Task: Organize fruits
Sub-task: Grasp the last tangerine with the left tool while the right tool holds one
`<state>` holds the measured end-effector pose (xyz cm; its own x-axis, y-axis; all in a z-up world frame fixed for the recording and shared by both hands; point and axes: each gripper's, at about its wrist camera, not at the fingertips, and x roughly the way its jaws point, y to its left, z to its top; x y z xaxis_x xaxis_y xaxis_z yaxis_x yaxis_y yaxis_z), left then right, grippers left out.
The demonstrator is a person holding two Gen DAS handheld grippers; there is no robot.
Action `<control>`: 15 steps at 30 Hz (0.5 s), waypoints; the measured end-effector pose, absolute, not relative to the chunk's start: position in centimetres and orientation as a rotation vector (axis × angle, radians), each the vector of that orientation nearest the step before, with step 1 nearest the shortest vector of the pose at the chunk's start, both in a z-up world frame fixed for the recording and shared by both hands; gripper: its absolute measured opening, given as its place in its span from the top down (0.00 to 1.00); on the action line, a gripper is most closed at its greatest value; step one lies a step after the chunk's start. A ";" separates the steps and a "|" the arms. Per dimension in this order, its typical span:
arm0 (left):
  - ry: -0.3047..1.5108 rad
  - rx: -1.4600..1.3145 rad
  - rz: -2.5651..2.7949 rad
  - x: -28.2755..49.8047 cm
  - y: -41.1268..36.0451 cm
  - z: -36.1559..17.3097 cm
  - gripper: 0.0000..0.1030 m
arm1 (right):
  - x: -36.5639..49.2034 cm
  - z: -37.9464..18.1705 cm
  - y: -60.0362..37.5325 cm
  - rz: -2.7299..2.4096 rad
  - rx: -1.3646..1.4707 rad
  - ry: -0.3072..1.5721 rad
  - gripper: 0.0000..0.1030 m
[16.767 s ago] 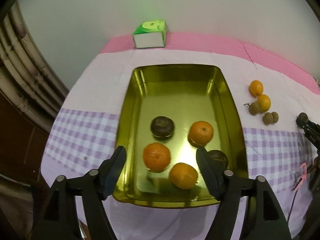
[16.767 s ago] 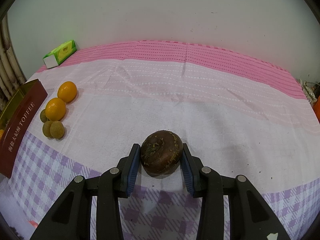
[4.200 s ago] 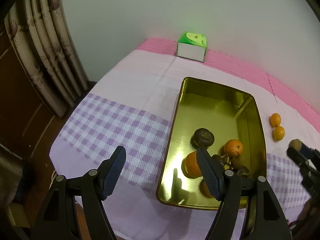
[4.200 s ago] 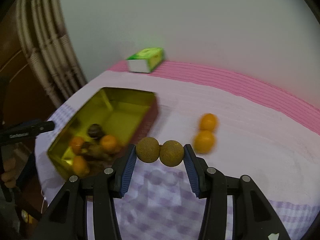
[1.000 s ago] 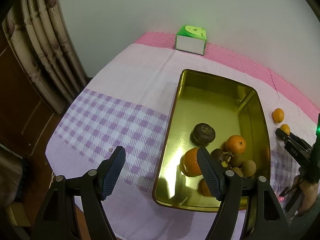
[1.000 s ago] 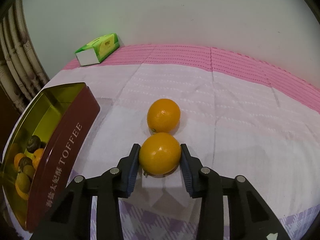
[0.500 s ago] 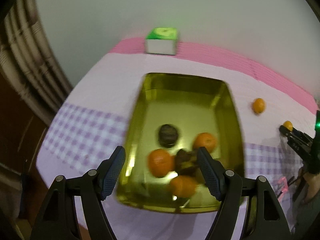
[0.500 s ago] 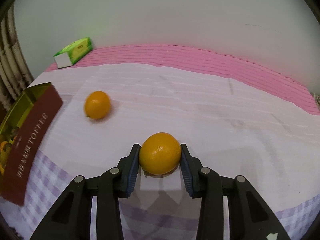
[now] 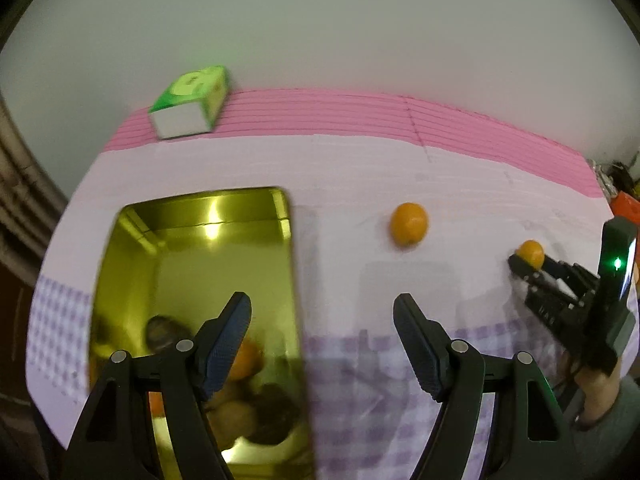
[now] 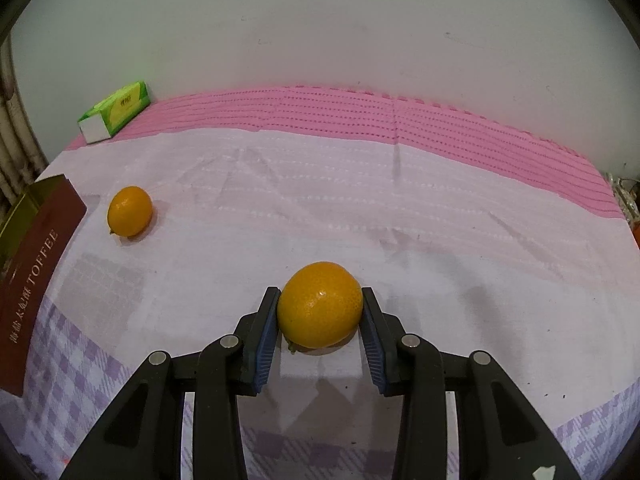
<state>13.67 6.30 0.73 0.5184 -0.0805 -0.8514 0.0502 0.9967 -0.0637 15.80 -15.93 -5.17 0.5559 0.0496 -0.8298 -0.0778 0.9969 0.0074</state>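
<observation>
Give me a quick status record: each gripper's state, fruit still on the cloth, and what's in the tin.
right gripper: shut on orange, low over the cloth
left gripper: open, holding nothing, over the tin's right edge
loose fruit: second orange, on the cloth near the tin
tin contents: several fruits, orange and dark, blurred; count unclear
other: green box at the far edge

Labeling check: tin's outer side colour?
Dark red with white lettering on the tin; right wrist view shows it best.

Black grippers point(image 10: 320, 334) (blue ribbed pads point(image 10: 267, 336))
</observation>
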 end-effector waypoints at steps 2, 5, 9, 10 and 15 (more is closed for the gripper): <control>1.025 -0.033 -0.087 14.7 5.3 0.4 0.28 | 15.9 -5.2 -15.6 0.079 -0.032 0.979 0.65; 1.030 -0.027 -0.098 16.0 4.0 -0.2 0.28 | 15.7 -5.2 -16.1 0.081 -0.025 0.979 0.65; 1.025 -0.010 -0.110 17.3 2.5 -0.9 0.28 | 15.5 -5.2 -16.3 0.082 -0.023 0.979 0.65; 1.024 -0.007 -0.113 17.3 2.1 -1.0 0.28 | 15.5 -5.2 -16.4 0.083 -0.021 0.979 0.65; 1.014 0.021 -0.130 18.6 0.6 -1.8 0.28 | 15.3 -5.2 -16.7 0.088 -0.012 0.979 0.64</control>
